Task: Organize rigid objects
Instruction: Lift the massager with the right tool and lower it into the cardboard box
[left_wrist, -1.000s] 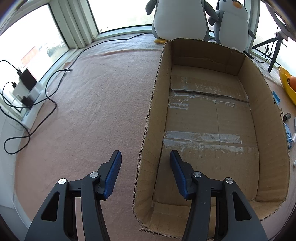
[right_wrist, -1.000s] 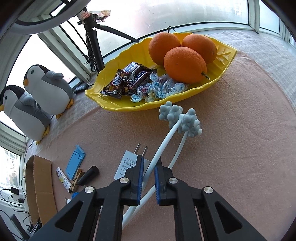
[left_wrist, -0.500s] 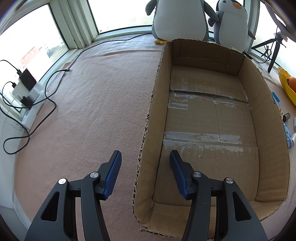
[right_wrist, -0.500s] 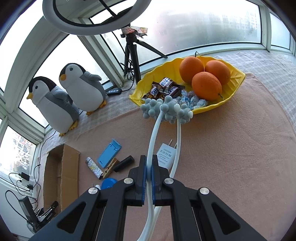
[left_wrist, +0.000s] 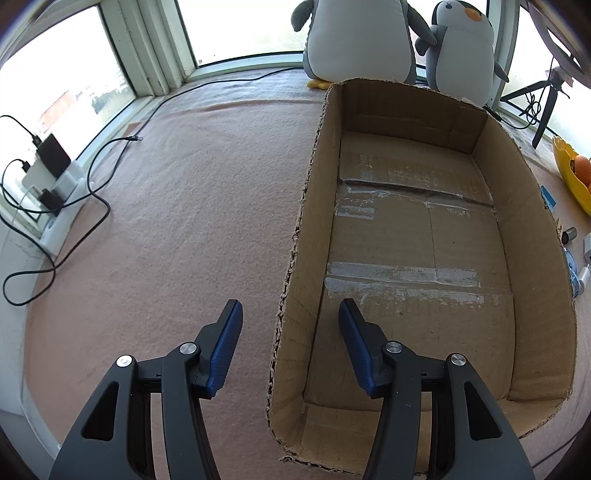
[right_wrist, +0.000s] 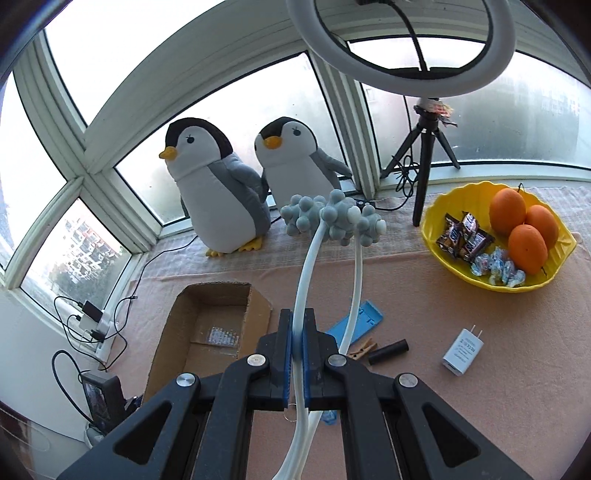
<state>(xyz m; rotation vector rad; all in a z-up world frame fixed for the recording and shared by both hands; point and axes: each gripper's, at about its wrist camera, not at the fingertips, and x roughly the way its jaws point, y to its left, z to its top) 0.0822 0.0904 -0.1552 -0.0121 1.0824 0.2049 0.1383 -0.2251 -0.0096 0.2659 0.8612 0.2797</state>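
On my right wrist view, the right gripper (right_wrist: 294, 345) is clamped on one white arm of the two-pronged massager (right_wrist: 334, 221): that arm runs up between the blue pads (right_wrist: 286, 347), pinched from both sides, while the second arm passes free just to the right of the fingers. Both arms rise past the fingertips and end in knobbly grey-blue heads, which I see against the two plush penguins (right_wrist: 218, 184) at the window. The tool is off the cloth. Below and left of it lies the open cardboard box (right_wrist: 173, 325), its floor bare. To the right on the pink cloth I see a blue flat piece (right_wrist: 365, 317), a wooden clothespin (right_wrist: 364, 349), a black cylinder (right_wrist: 388, 350) and a white charger plug (right_wrist: 461, 349), with the yellow bowl (right_wrist: 443, 258) of oranges and sweets beyond.

My left gripper (left_wrist: 290, 319) stands open with nothing pinched; its fingers straddle the box's near left wall, one pad (left_wrist: 225, 347) outside over the cloth, the other inside
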